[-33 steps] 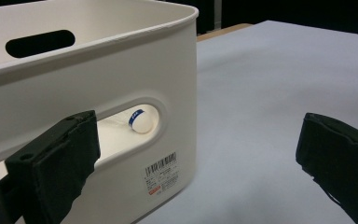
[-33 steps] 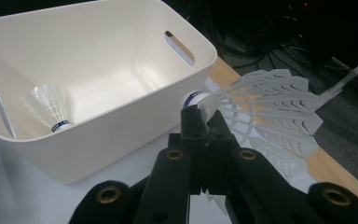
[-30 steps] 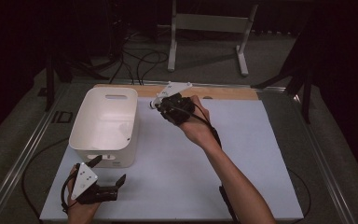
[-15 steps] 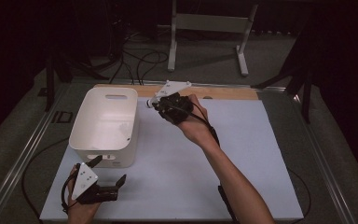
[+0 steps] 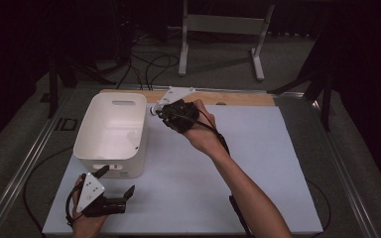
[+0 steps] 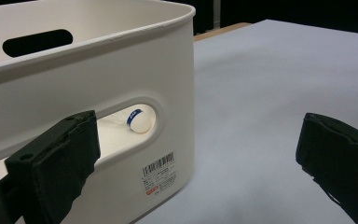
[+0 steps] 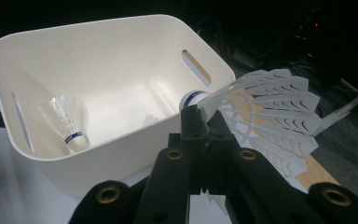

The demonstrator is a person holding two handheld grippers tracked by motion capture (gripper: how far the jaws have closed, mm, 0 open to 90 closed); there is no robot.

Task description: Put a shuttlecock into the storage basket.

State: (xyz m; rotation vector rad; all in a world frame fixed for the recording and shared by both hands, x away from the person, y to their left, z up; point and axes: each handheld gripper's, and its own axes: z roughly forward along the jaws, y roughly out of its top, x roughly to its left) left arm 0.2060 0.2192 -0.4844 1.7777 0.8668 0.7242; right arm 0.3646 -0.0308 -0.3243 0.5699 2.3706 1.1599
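Note:
My right gripper (image 5: 159,110) (image 7: 200,116) is shut on a white shuttlecock (image 7: 265,112) by its feather skirt, holding it at the right rim of the white bin (image 5: 110,134) (image 7: 98,70). Its cork tip (image 5: 152,111) points toward the bin. A second shuttlecock (image 7: 67,122) with a blue band lies inside the bin, and its cork (image 6: 139,120) shows through the handle slot in the left gripper view. My left gripper (image 5: 116,186) (image 6: 196,154) rests open near the table's front left, just before the bin's front wall, with nothing between its jaws.
The white table top (image 5: 258,158) stretches to the right of the bin. A wooden strip (image 5: 238,98) runs along the far edge. Cables and a metal stand (image 5: 218,29) occupy the floor beyond the table.
My right gripper has edged slightly left toward the bin with the shuttlecock. The left gripper has stayed where it was.

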